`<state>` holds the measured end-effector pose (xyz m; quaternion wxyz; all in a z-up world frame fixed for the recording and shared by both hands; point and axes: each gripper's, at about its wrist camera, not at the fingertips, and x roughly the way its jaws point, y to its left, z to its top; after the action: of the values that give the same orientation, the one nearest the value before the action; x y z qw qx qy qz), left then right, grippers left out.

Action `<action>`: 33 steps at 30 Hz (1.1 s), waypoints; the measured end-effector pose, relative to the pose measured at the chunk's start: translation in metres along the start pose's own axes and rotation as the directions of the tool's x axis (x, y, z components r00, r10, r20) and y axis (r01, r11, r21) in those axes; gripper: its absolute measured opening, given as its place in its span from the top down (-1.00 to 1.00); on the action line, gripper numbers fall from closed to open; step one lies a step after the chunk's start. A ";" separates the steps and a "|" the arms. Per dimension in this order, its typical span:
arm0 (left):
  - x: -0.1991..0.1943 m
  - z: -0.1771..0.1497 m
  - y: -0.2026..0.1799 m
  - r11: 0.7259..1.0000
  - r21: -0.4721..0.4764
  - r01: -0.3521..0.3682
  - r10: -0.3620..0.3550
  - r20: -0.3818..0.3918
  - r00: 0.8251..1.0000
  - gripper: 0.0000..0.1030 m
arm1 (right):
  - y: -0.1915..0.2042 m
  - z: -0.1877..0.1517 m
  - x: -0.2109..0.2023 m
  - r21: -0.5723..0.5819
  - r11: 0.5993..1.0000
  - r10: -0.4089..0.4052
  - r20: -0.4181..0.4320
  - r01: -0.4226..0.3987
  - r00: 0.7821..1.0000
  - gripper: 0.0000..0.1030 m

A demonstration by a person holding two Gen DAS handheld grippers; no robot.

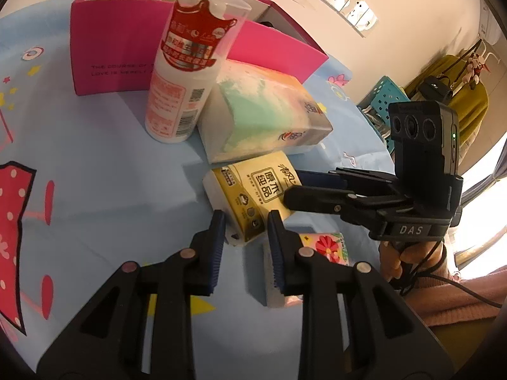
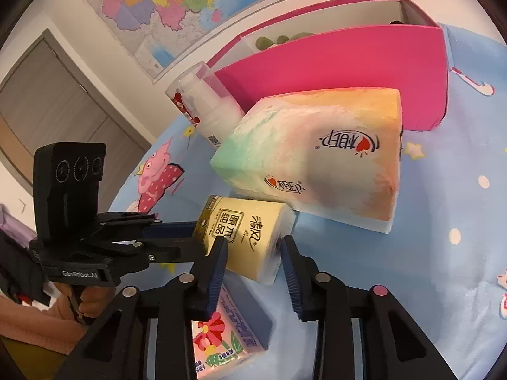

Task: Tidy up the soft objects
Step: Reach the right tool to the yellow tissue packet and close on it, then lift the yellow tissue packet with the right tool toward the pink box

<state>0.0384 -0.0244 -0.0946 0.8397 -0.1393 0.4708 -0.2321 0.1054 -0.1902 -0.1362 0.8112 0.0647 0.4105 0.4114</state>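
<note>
Yellow tissue pack (image 2: pixel 244 237) held by both grippers above the blue tablecloth (image 1: pixel 104 171).
Left gripper (image 1: pixel 245 218) and right gripper (image 2: pixel 253 250) each squeeze it; a big pastel tissue pack (image 2: pixel 317 158), white bottle (image 1: pixel 183 72) and pink box (image 1: pixel 104 41) sit behind.

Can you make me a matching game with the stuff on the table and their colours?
Things:
1. open box
2. small tissue pack between the grippers
3. big tissue pack
4. bottle

Colours:
A. white with a red label
B. yellow
C. pink
D. pastel green and orange

Pairs: 1-C, 2-B, 3-D, 4-A
</note>
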 end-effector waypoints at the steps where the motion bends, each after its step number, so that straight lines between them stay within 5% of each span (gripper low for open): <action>1: 0.000 0.000 0.000 1.000 0.003 -0.001 0.001 -0.001 1.000 0.43 | 0.000 0.000 -0.001 -0.004 1.000 -0.002 0.002 0.002 1.000 0.35; 33: -0.021 0.016 -0.039 0.993 0.116 -0.028 0.021 0.063 0.998 0.43 | 0.011 0.000 -0.044 -0.051 0.998 -0.017 0.091 0.022 0.996 0.36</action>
<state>0.0332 -0.0463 -0.0536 0.8633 -0.0912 0.4319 -0.2446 0.0847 -0.2149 -0.1048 0.8344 0.0581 0.3633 0.4105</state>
